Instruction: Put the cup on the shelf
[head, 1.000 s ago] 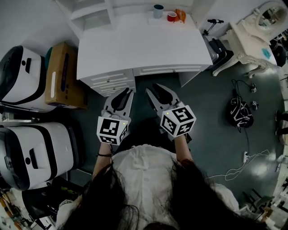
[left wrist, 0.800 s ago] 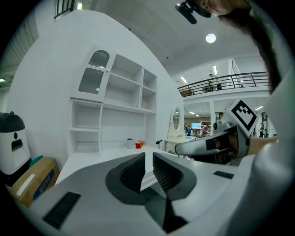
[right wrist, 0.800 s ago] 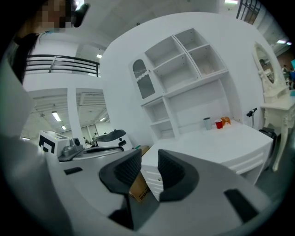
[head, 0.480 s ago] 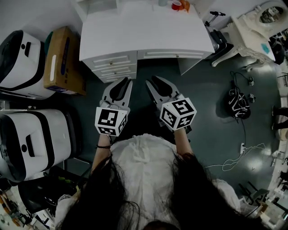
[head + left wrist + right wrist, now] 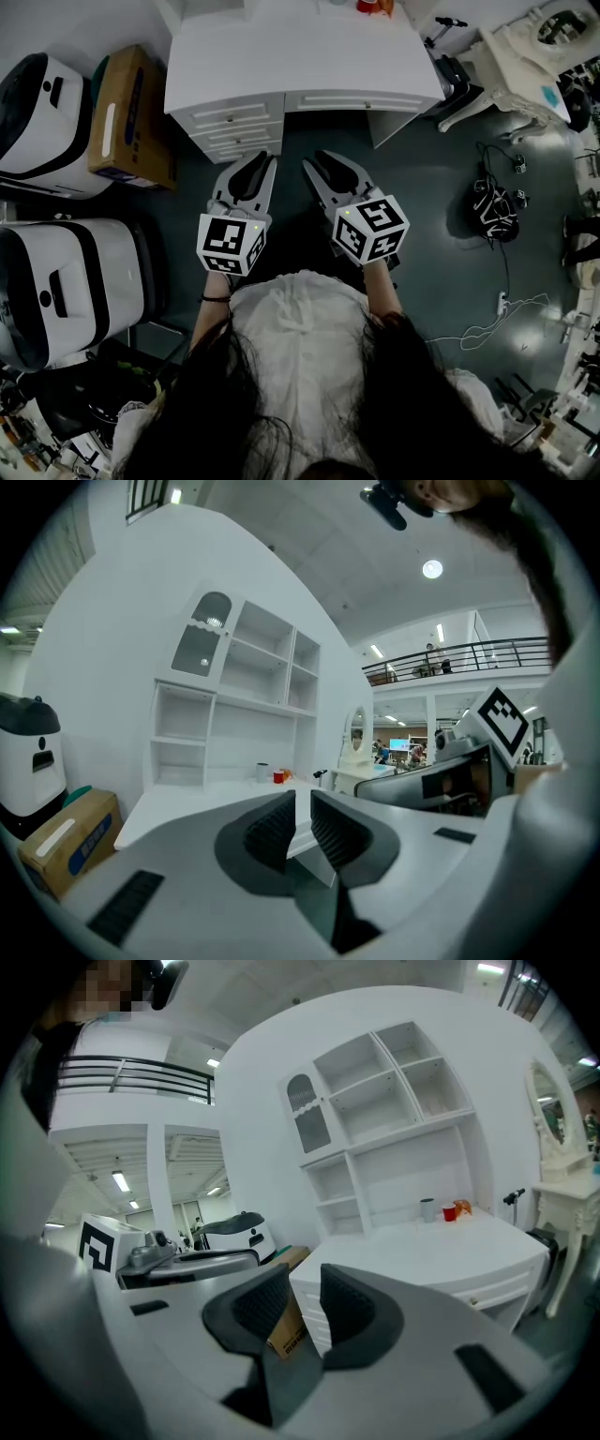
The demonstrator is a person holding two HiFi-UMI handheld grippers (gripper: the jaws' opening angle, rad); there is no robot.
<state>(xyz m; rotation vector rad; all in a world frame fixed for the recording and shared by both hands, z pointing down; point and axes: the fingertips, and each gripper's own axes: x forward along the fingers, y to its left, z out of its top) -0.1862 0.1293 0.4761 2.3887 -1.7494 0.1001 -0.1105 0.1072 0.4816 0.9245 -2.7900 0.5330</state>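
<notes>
A grey cup (image 5: 262,772) stands at the back of the white desk (image 5: 300,56), beside a red cup (image 5: 278,776). The right gripper view shows the same grey cup (image 5: 427,1209) and red cup (image 5: 449,1211) below the white shelf unit (image 5: 394,1110). In the head view only the red cup (image 5: 367,5) shows, at the top edge. My left gripper (image 5: 251,161) and right gripper (image 5: 323,159) are side by side over the floor in front of the desk drawers (image 5: 239,131), far from the cups. Both are shut and hold nothing.
A cardboard box (image 5: 131,117) and two white machines (image 5: 37,127) (image 5: 66,300) stand to the left of the desk. To the right are a white vanity chair (image 5: 525,66), a black bag (image 5: 495,225) and cables (image 5: 487,352) on the dark floor.
The desk and the cups have slid toward the top of the head view, and the grey cup has left it. Both grippers stay side by side, shut and empty.
</notes>
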